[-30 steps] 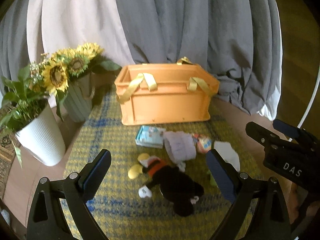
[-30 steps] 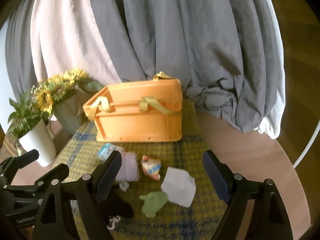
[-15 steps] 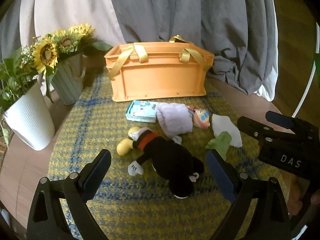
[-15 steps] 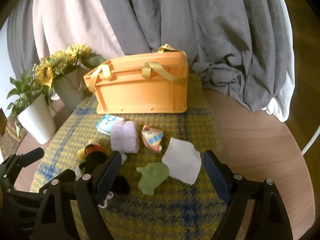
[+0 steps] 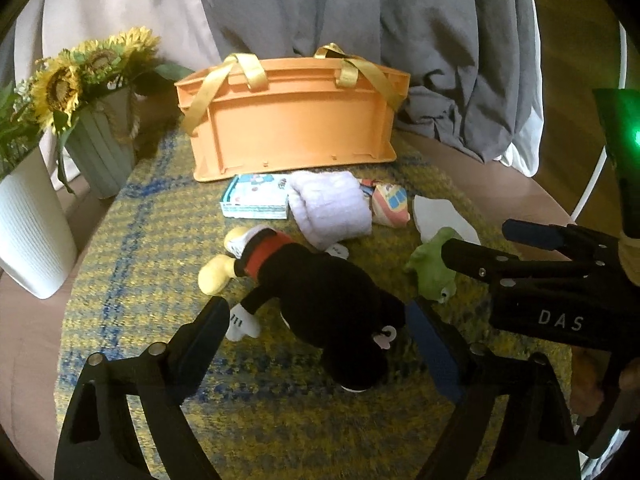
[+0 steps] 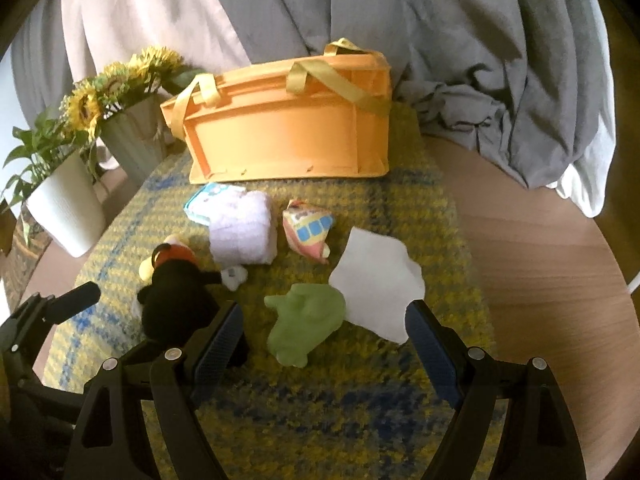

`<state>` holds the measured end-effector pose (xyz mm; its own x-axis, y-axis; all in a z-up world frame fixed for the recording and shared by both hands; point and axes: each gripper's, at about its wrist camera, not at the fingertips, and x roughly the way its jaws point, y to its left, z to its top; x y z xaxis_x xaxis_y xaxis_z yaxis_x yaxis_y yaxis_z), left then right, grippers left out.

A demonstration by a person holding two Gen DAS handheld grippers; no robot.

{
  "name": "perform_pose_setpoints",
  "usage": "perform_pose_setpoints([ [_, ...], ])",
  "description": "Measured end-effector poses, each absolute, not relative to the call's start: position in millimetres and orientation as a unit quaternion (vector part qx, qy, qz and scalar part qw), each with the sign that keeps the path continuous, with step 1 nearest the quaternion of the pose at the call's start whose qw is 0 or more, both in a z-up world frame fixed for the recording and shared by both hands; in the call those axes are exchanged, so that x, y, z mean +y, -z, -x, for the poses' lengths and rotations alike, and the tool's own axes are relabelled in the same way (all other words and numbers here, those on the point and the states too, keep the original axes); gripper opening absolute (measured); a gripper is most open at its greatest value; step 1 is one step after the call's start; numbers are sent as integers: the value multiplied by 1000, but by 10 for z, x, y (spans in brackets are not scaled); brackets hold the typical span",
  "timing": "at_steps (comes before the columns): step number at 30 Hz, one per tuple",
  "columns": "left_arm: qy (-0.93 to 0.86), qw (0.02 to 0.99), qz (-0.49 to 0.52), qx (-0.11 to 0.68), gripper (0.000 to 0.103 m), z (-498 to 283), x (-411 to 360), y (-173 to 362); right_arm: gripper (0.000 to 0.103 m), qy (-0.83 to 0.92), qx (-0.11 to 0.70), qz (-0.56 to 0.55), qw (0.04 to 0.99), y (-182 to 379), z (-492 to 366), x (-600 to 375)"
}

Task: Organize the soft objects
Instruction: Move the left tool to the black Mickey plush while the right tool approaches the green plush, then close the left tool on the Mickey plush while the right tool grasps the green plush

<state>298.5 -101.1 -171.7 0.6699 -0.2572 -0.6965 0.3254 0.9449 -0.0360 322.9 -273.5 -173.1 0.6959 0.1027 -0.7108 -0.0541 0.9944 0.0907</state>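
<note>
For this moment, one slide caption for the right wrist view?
Open right gripper above green frog plush and white cloth, orange crate behind on yellow plaid mat.

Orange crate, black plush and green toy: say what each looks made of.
Orange crate: rigid moulded plastic, matte, with ribs and a flanged rim; its yellow handles look like satin ribbon. Black plush: fuzzy fabric, probably stuffed, sagging on the mat. Green toy: soft fleece-like cloth, judging by its limp, matte folds.

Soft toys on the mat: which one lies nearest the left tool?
The black mouse doll. It lies between the fingers of the left tool, whose jaws are closing, not yet touching it. The green frog and lilac towel lie farther off.
</note>
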Motion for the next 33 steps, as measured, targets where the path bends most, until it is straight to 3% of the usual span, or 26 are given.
perform_pose_setpoints([
  [13,185,902,-10,391,70,-3154,-992,1911,81,-56,407,-45,911,1922,-3407,-2711],
  [22,195,895,2,401,65,-3213,-1030,2004,73,-65,423,-62,902,2057,-3466,-2714],
  [33,190,893,40,406,58,-3243,-1006,2028,49,-81,432,-78,895,2159,-3476,-2716],
])
